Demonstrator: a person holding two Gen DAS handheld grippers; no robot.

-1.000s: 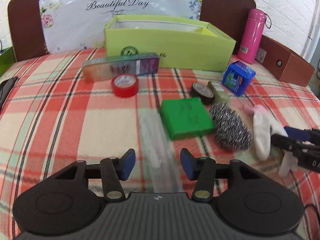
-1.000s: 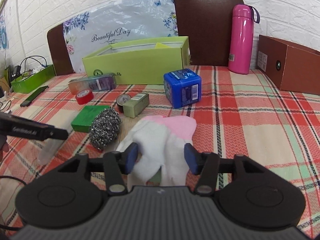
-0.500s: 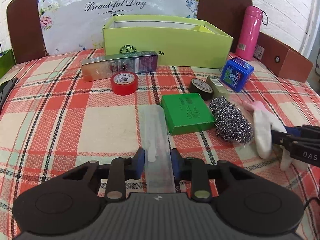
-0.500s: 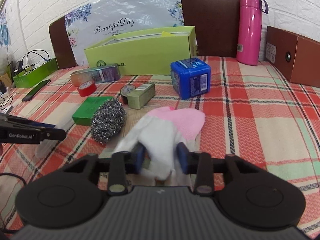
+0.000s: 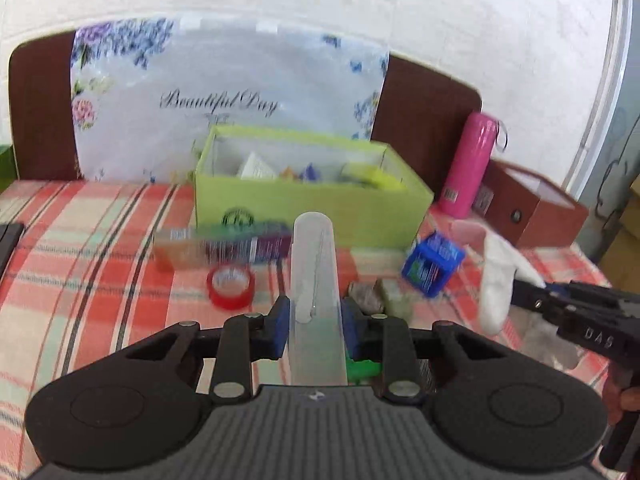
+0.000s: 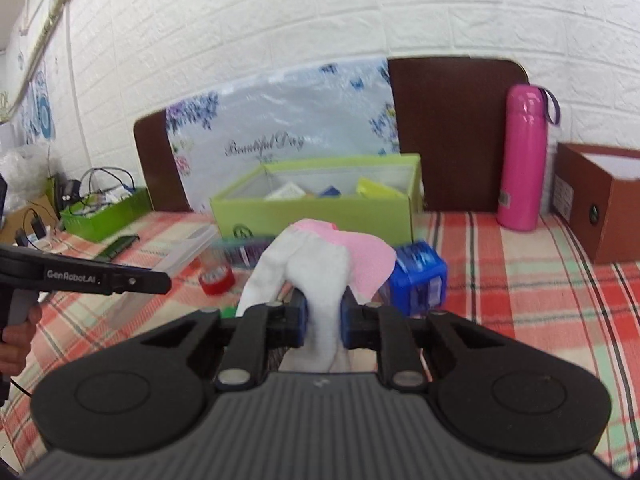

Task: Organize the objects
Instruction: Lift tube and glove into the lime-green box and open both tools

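Left wrist view, left to right. Plaid tablecloth (image 5: pixel 80 240) covers the table. Long foil-wrapped box (image 5: pixel 224 246) lies in front of the open green box (image 5: pixel 312 208), blurred. Red tape roll (image 5: pixel 231 286) sits just in front of it. Left gripper (image 5: pixel 313 326) has its 2 blue pads clamped on a clear plastic case (image 5: pixel 313 264), which sticks forward and up, lifted off the cloth; the case tip overlaps the green box front in view. Jaws are only partly closed, stopped by the case's width. Under the gripper a bit of flat green box (image 5: pixel 362 368) shows. Small olive box (image 5: pixel 394 298) and blue cube box (image 5: pixel 432 264) lie right of the case. Pink bottle (image 5: pixel 470 164) stands upright beside the green box, brown box (image 5: pixel 536 208) further right. Far right, the right gripper (image 5: pixel 524 286) carries a white and pink sock (image 5: pixel 496 276) hanging off the cloth.

Right wrist view, left to right. Green tray (image 6: pixel 108 216) with cables sits at the left edge. A hand (image 6: pixel 16 332) holds the left gripper's handle. Right gripper (image 6: pixel 324 318) has just been closing; its 2 pads pinch the sock (image 6: pixel 320 264) tight, nearly together, the cloth bunched between them and the pink end flopping right. The green box (image 6: pixel 320 216) lies beyond it, with small items inside, too blurred to tell.
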